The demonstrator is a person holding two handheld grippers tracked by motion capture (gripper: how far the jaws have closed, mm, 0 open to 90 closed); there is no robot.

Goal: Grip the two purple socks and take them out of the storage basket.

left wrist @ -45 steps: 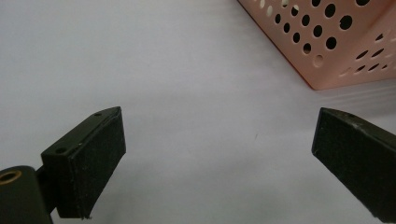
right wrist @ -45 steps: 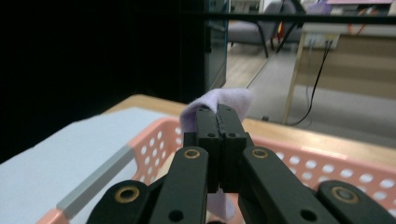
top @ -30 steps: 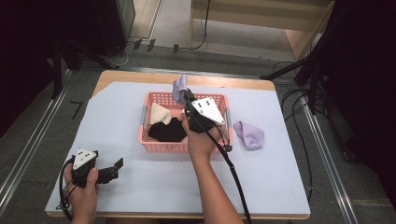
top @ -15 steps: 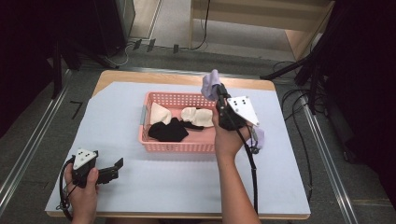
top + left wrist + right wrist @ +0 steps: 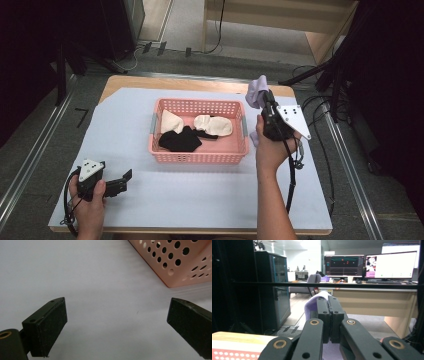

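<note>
The main risk is the lilac sock slipping loose: the right gripper carries it high beyond the pink basket, jaws clamped tight on only a fold, and a quick swing could shed it over the table edge. The left gripper rests near the front, jaws wide and empty. A pale sheet covers the table; beyond stand a dark cabinet and monitors.

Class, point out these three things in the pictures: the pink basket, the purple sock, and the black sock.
pink basket [image 5: 200,156]: high view, on its near wall.
purple sock [image 5: 257,92]: high view, on the bunched cloth above the right gripper.
black sock [image 5: 179,141]: high view, on its middle, inside the basket.
</note>
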